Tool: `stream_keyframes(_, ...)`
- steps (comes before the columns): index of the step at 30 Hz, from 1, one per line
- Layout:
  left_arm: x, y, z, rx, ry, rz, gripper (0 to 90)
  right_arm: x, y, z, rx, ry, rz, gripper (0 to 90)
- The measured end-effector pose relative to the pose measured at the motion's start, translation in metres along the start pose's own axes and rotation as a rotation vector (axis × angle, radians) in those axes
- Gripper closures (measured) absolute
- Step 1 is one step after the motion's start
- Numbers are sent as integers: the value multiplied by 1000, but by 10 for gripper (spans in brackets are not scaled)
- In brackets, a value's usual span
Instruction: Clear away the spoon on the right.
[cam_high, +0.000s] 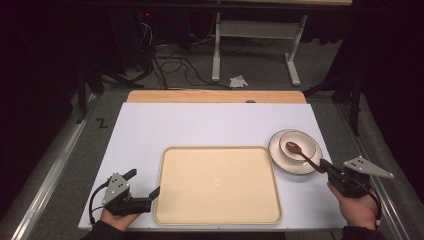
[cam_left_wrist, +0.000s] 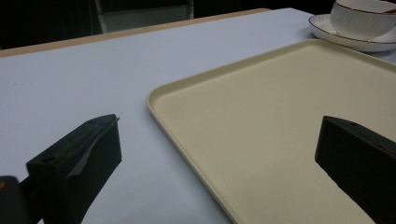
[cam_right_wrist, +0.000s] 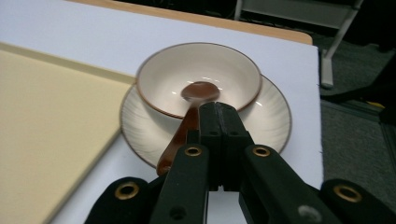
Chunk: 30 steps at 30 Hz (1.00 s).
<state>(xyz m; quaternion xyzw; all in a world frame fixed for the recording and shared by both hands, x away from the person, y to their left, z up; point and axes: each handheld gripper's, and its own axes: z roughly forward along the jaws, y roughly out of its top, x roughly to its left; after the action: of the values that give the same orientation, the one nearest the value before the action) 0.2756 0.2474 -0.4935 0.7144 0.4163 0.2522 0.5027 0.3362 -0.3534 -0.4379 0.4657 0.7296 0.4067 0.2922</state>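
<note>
Right gripper view, jaws closed beside spoon (cam_right_wrist: 187, 119), bowl (cam_right_wrist: 198, 77)

spoon (cam_right_wrist: 194, 100): brown
bowl (cam_right_wrist: 201, 77): cream, brown rim
saucer (cam_right_wrist: 271, 119): cream, ribbed, brown edge
tray (cam_high: 217, 185): pale yellow
table (cam_high: 200, 125): white

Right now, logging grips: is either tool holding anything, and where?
Nothing. Right tool is shut beside the spoon's handle; left tool is open, straddling the tray's edge.

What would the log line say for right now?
left gripper: open, by tray | right gripper: shut, beside spoon handle | spoon: in bowl on plate
</note>
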Motion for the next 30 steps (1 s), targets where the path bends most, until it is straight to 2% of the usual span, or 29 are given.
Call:
stream_keyframes(3,-1,1,-2,-6,-4,14,9,9,-1,-2,-23,8,0,900)
stream_keyframes(7,-1,1,-4,-10,-3,15,9,15,1,-11,-63,-18,1,900)
stream_keyframes(9,-1,1,-4,-14,-1,12,9,19,6,-21,-95,-35,0,900)
stream_keyframes(10,-1,1,-4,-17,0,8,9,22,11,-30,-127,-32,-2,860)
stream_keyframes(12,-1,1,-5,-17,0,7,9,25,12,-34,-136,-29,13,826)
stream_keyframes(15,-1,2,-5,-19,1,11,9,34,15,-43,-156,-32,22,675)
stream_keyframes(19,-2,1,-4,-14,-6,17,9,40,13,-42,-134,-24,33,508)
stream_keyframes(22,-2,2,-3,-13,-6,21,9,38,10,-34,-101,-32,41,394)
stream_keyframes(23,-2,2,-3,-13,-5,23,9,36,8,-29,-89,-49,52,362)
stream_keyframes(25,-2,2,-4,-15,-4,28,9,33,4,-21,-63,-57,60,355)
stream_keyframes(30,-2,2,-3,-13,-5,30,9,29,-2,-2,16,-25,79,396)
